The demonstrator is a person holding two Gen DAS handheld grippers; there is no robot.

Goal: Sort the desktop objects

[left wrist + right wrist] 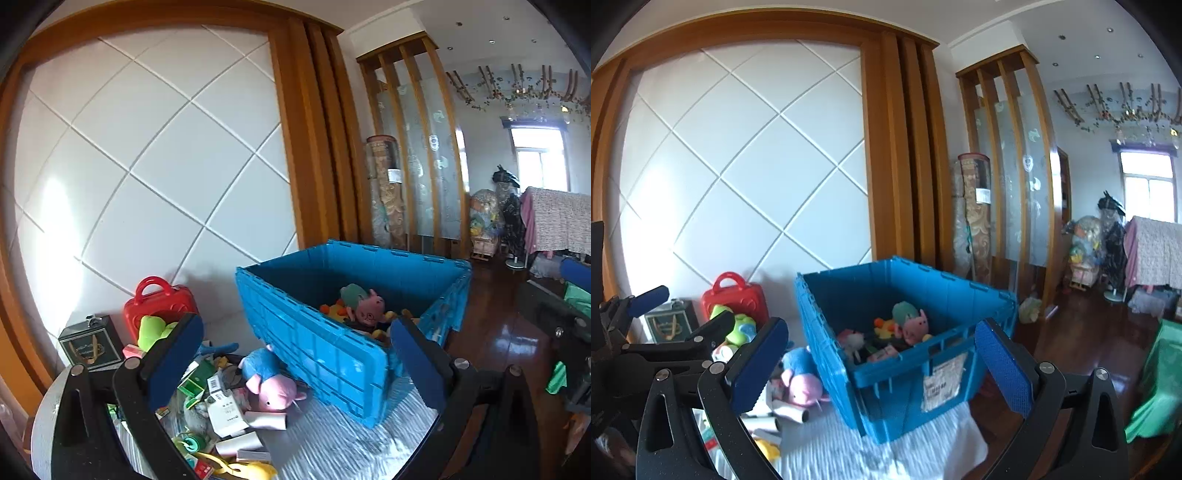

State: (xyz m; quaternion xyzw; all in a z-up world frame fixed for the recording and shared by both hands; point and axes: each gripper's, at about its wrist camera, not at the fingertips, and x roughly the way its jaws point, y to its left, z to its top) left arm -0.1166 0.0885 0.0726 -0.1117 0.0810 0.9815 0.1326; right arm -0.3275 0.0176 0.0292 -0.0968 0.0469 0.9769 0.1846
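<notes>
A blue plastic crate [314,343] [886,402] stands on the table and holds several plush toys [364,306] [908,325]. To its left a pink pig plush in a blue dress [275,386] [801,382] lies among a heap of small white boxes [225,410], paper rolls and green packets. My left gripper [295,362] is open above the heap and the crate's near corner, holding nothing. Level with the crate's front wall, my right gripper [882,369] is open and empty too. In the right wrist view the left gripper [683,314] shows at the left, jaws apart.
A red toy suitcase [159,306] [735,295], a green plush [151,330] and a black gift box [90,345] stand against the white panelled wall. A ribbed light cloth [332,443] covers the table. A dark wooden floor and green fabric [1160,387] lie to the right.
</notes>
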